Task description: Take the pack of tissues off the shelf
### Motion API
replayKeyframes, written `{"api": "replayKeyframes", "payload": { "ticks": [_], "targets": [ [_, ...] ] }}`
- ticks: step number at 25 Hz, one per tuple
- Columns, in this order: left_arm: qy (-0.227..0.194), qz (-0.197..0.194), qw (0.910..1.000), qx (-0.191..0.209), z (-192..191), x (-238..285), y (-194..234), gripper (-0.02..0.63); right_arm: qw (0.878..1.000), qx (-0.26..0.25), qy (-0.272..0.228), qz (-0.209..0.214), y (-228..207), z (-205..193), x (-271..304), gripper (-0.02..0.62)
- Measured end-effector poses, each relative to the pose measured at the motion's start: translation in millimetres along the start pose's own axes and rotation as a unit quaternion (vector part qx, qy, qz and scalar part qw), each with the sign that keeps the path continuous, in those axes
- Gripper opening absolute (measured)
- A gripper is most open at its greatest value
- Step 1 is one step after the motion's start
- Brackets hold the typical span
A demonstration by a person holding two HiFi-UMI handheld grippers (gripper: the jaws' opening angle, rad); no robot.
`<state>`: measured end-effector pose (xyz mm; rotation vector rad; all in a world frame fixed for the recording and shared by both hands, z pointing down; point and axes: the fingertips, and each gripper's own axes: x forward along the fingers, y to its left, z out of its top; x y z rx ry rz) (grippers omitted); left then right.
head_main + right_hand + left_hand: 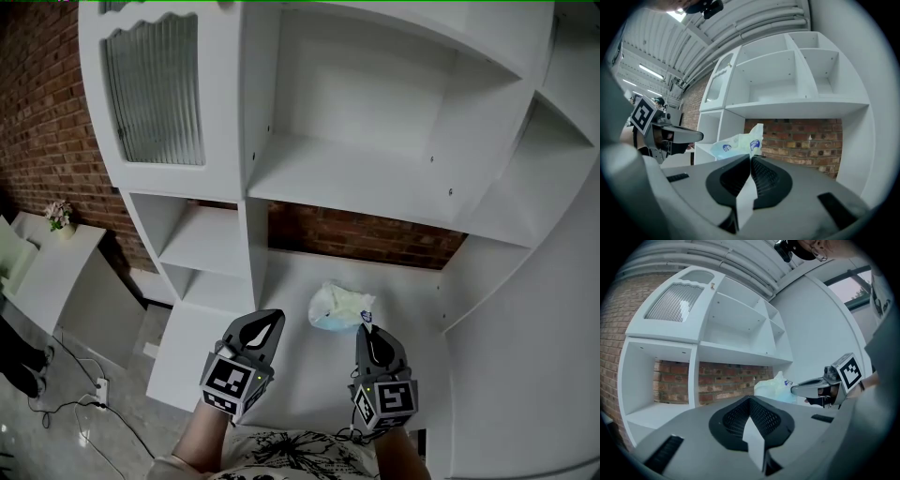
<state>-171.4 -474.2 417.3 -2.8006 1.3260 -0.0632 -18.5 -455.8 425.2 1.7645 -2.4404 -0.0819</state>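
The pack of tissues (336, 307), a pale blue and green plastic pack, is over the white lower shelf board (281, 281), in front of the brick opening. My right gripper (367, 328) points level at the pack's right corner. In the right gripper view its jaws (751, 158) are shut and the pack's flap (755, 138) rises straight from their tips, pinched there. The left gripper view shows the pack (771, 387) meeting the right gripper (794, 390). My left gripper (272, 321) sits a little left of the pack, shut (751, 401) with nothing in it.
The white shelf unit has a ribbed glass door (155, 89) at upper left and side compartments (202, 239) on the left. A brick wall (366, 234) shows behind. A low white cabinet with a flower pot (59, 216) stands far left, with cables and a power strip (98, 384) on the floor.
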Motion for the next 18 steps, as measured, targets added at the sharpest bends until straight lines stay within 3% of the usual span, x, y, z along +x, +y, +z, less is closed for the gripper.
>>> {"api": "replayKeyframes", "payload": {
  "ticks": [11,18],
  "targets": [
    [0.006,-0.002,1.0,-0.001,-3.5,6.1,-2.5,0.015,1.0,-0.01,0.004,-0.001,-2.1,-1.9,0.4,0.008],
    [0.011,-0.013,0.9998,-0.013,-5.2,11.7,-7.0,0.015,1.0,0.015,0.01,0.005,-6.7,-6.3,4.5,0.007]
  ]
}}
